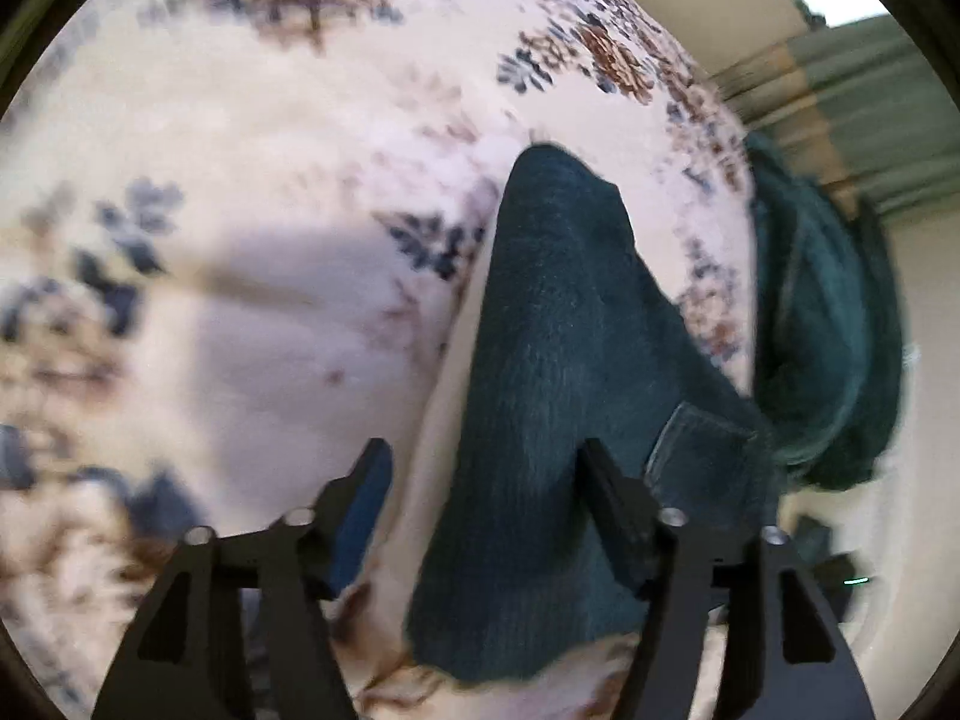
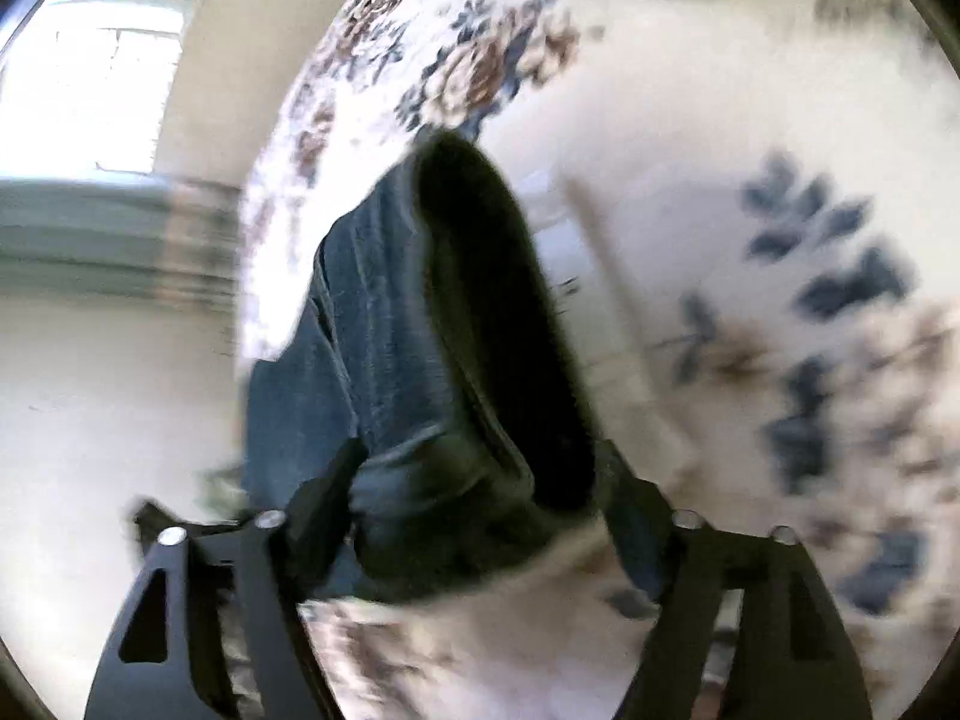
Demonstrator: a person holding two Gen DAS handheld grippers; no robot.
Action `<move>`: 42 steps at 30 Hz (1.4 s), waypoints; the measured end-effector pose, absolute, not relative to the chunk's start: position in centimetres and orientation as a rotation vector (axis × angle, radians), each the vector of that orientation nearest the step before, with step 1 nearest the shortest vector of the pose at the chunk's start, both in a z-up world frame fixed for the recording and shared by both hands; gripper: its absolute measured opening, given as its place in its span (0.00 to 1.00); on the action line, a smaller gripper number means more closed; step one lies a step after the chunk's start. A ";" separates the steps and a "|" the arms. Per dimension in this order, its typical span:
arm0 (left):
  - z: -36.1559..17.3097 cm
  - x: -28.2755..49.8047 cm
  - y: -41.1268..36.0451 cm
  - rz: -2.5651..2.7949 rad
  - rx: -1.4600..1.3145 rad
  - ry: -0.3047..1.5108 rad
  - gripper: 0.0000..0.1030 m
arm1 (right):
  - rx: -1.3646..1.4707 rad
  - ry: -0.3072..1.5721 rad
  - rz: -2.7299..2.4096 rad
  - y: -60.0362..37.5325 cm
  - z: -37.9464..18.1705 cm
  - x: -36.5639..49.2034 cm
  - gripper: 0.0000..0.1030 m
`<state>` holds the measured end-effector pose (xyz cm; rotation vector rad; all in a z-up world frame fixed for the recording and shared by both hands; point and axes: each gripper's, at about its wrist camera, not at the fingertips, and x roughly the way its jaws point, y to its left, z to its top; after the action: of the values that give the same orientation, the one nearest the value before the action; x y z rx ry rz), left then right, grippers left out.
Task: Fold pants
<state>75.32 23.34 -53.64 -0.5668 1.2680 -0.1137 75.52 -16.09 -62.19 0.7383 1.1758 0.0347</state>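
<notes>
Cover under me: cream bedspread [image 1: 252, 138], blue and brown flowers.
Beside it: striped green curtain [image 1: 852, 78].
Beyond: my bright window [image 2: 90, 72].

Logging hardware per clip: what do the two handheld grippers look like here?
Both match. The left gripper and right gripper are matte black, each with two flat, angular fingers carrying slot-shaped cut-outs and small round silver bolts. The left one's inner pad looks dark blue. No cables, markings, hands or sleeves show in either view.

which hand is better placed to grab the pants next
Right, probably. The right gripper straddles a raised fold of the pants, cloth between both open jaws. The left gripper has cloth only beside one.
</notes>
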 end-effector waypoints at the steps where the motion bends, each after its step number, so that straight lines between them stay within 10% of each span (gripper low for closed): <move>1: -52.2 74.8 22.6 -0.082 -0.476 1.259 0.74 | 0.644 1.190 0.004 -15.9 -60.8 75.9 0.83; 5: -46.9 71.8 19.2 -0.014 -0.208 1.196 0.94 | 0.328 1.192 -0.127 -14.1 -54.9 74.9 0.94; 28: -17.6 45.0 10.3 0.010 0.001 0.873 0.94 | 0.043 0.821 -0.111 -11.5 -14.8 42.3 1.00; 42: -6.3 31.1 11.4 0.097 -0.021 0.715 0.94 | 0.016 0.694 -0.046 -10.8 -1.2 25.4 1.00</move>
<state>31.10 11.38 -6.29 -0.0205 0.7145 0.0969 25.37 -10.84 -1.24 0.0163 0.6935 -0.0463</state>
